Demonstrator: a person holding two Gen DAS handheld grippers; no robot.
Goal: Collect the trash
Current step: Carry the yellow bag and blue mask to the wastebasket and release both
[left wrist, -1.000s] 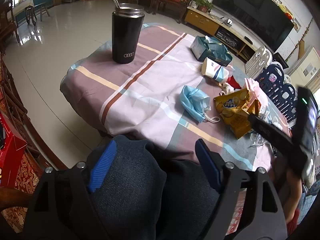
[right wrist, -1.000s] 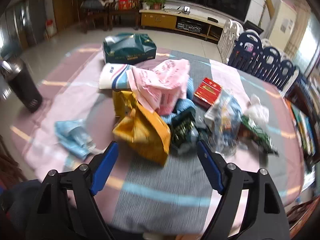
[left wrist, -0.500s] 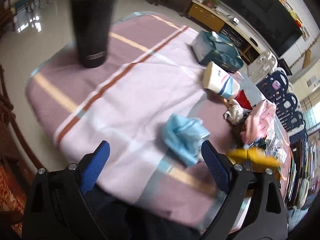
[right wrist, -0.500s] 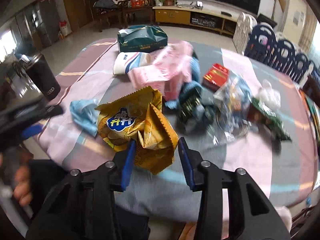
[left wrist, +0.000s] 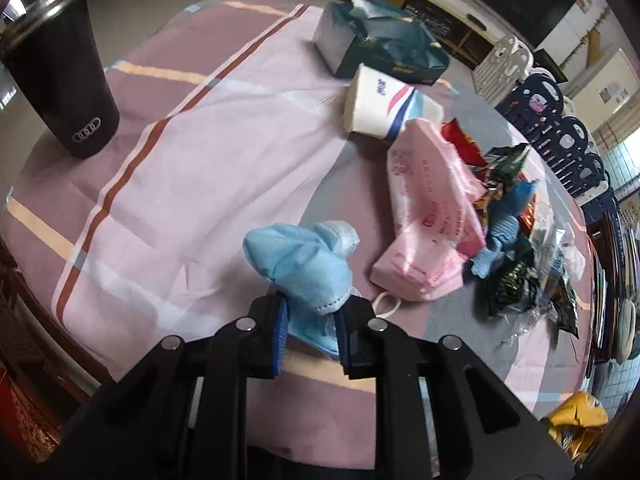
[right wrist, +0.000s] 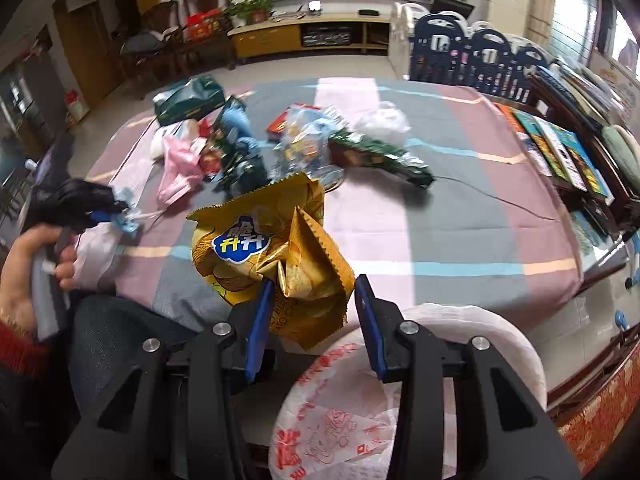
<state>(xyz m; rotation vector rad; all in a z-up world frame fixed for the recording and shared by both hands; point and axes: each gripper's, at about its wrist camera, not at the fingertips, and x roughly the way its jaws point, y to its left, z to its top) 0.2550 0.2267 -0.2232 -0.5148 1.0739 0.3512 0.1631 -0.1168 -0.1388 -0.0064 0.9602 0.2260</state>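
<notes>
My left gripper [left wrist: 310, 318] is shut on a crumpled blue face mask [left wrist: 300, 256] near the table's front edge; it also shows at the left of the right wrist view [right wrist: 120, 216]. My right gripper [right wrist: 314, 304] is shut on a yellow snack bag [right wrist: 272, 248], held just above a bin lined with a white bag with red print [right wrist: 340, 420] below the table edge. The yellow bag also shows at the lower right of the left wrist view [left wrist: 576, 420]. More trash lies on the table: a pink plastic bag [left wrist: 428, 216], a paper cup [left wrist: 384, 104] on its side and several wrappers [left wrist: 516, 264].
A black tumbler [left wrist: 60, 80] stands at the table's left end. A green tissue pack [left wrist: 376, 44] lies at the back. Books [right wrist: 560, 152] line the table's right edge. The striped tablecloth [left wrist: 192, 152] is bare between tumbler and mask.
My left gripper moved forward over the table and shut on the blue mask. My right gripper shut on the yellow snack bag and carried it back over the bin.
</notes>
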